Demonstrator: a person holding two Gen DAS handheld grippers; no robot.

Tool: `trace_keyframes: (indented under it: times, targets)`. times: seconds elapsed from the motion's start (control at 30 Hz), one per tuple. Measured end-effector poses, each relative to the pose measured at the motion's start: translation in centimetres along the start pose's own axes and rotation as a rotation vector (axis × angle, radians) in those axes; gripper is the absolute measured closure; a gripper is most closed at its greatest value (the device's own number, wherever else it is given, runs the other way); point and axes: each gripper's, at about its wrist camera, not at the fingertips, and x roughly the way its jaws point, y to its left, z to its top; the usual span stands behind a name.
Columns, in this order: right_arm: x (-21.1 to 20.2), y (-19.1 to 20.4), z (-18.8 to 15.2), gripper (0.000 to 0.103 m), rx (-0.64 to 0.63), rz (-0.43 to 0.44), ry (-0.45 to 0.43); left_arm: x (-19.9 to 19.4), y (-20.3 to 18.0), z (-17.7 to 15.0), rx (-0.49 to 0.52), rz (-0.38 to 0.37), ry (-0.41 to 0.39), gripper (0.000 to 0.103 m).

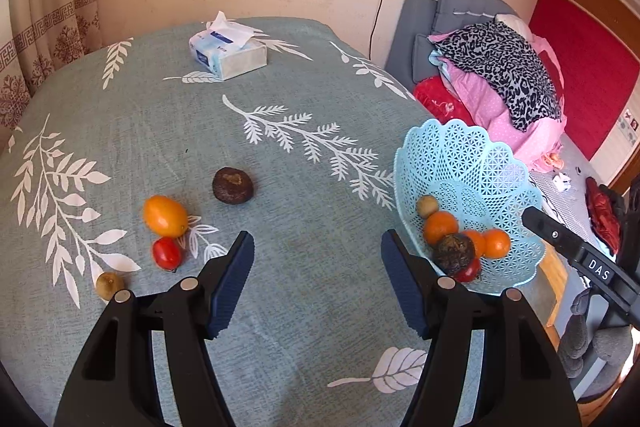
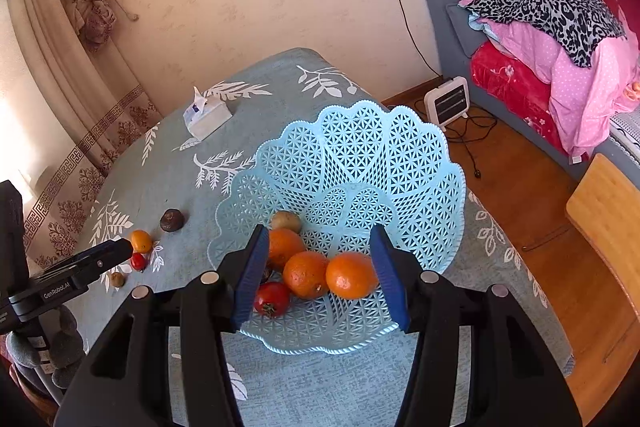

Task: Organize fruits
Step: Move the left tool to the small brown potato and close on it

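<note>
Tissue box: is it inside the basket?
No, the tissue box sits on the tablecloth at the far end, apart from the basket.

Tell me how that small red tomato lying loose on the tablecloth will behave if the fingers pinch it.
The small red tomato looks glossy and rounded, so it may slip or roll away. It probably bruises under a hard squeeze. The orange oval fruit beside it may get nudged.

black left gripper (image 1: 318,279) and right gripper (image 2: 320,275), blue ribbed fingers (image 1: 234,283), silver screws.
</note>
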Motion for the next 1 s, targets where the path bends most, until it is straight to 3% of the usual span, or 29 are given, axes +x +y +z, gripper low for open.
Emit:
trace_keyframes:
  times: [0.07,0.67,0.77,1.0]
  targets:
    - [0.1,0.3,-0.1,0.04,-0.004,-0.001,-0.001,-0.2,1.4,-0.2,-0.024,0.016,0.001,0.037]
    - [1.9,3.9,-1.0,0.04,-0.078,0.039,0.072,0.6,12.6,-3.2,-0.227,0.197,0.043,0.037]
    - [2.2,4.8,-1.2,0.04,-0.095,0.042,0.081,1.1,13.5,-3.4,-0.222,0.243,0.043,0.042]
    - [3.2,6.5,-1.7,0.04,-0.142,0.052,0.107,2.5,14.9,-4.2,-0.239,0.262,0.064,0.054]
